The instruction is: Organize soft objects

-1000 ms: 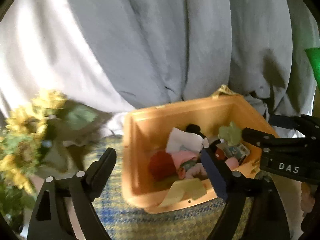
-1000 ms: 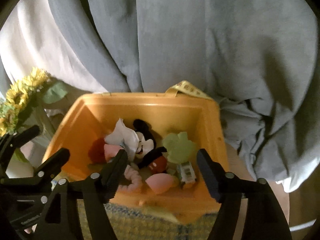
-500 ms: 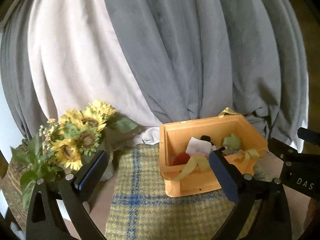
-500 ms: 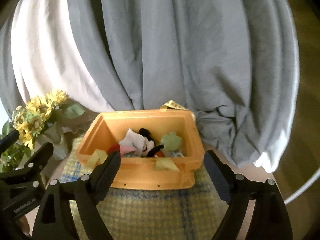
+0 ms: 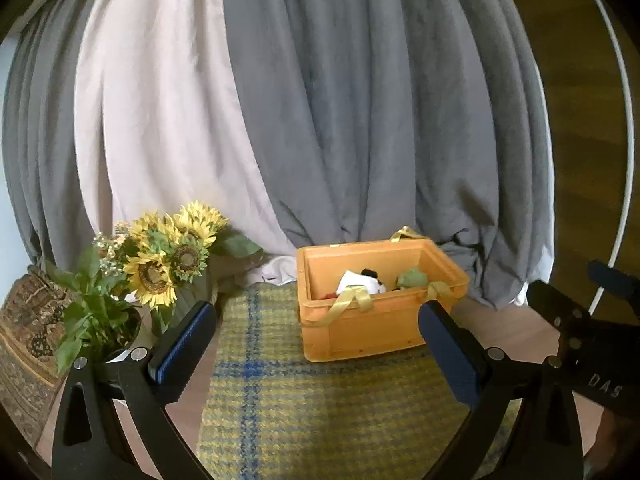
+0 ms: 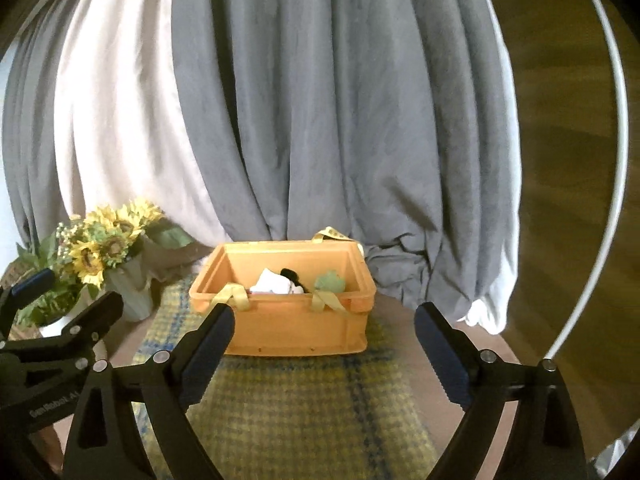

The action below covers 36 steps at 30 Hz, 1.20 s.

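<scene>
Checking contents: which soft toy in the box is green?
The leaf-shaped toy at the right end of the orange box; its neighbours are white and black.

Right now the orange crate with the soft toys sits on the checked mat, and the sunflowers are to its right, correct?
Not quite: the sunflowers stand left of the crate, as both wrist views show. The crate does sit on the checked mat with soft toys inside.
</scene>
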Each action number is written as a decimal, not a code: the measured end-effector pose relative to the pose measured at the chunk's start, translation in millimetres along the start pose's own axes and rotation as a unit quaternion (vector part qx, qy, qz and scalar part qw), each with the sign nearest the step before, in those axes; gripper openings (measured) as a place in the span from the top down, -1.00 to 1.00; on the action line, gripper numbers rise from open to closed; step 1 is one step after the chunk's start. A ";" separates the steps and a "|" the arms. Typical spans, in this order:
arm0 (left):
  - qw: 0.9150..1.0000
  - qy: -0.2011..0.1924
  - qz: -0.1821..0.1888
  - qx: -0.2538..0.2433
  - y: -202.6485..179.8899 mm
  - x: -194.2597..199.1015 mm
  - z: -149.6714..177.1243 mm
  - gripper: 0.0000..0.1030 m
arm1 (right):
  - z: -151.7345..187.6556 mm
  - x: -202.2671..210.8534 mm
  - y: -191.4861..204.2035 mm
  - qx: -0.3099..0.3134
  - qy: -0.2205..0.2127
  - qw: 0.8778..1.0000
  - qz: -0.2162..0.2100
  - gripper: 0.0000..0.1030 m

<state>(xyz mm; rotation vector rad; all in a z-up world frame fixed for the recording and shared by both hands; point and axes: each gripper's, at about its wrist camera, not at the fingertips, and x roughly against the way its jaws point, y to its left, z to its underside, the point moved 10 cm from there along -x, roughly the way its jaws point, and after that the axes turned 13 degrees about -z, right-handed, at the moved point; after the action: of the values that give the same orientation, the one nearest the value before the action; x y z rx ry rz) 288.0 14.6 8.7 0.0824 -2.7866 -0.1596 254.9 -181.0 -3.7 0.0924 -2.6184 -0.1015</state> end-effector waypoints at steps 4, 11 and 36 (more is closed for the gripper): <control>1.000 -0.022 -0.006 -0.001 1.6 28.9 1.0 -1.00 | 7.1 24.7 0.4 -0.002 -0.012 1.000 0.002 -0.79; 0.998 -0.050 -0.022 -0.005 1.3 87.1 13.9 -1.00 | 28.8 71.5 -3.6 -0.010 -0.012 1.000 -0.013 -0.79; 0.999 -0.049 -0.009 0.006 3.1 217.4 70.4 -1.00 | 86.7 196.7 5.8 -0.014 -0.022 0.999 -0.024 -0.84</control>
<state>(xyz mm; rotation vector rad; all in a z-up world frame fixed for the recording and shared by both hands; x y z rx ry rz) 59.7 8.1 16.9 0.1068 -2.8863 -0.1551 41.1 -187.3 18.8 0.1448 -2.6575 -0.1577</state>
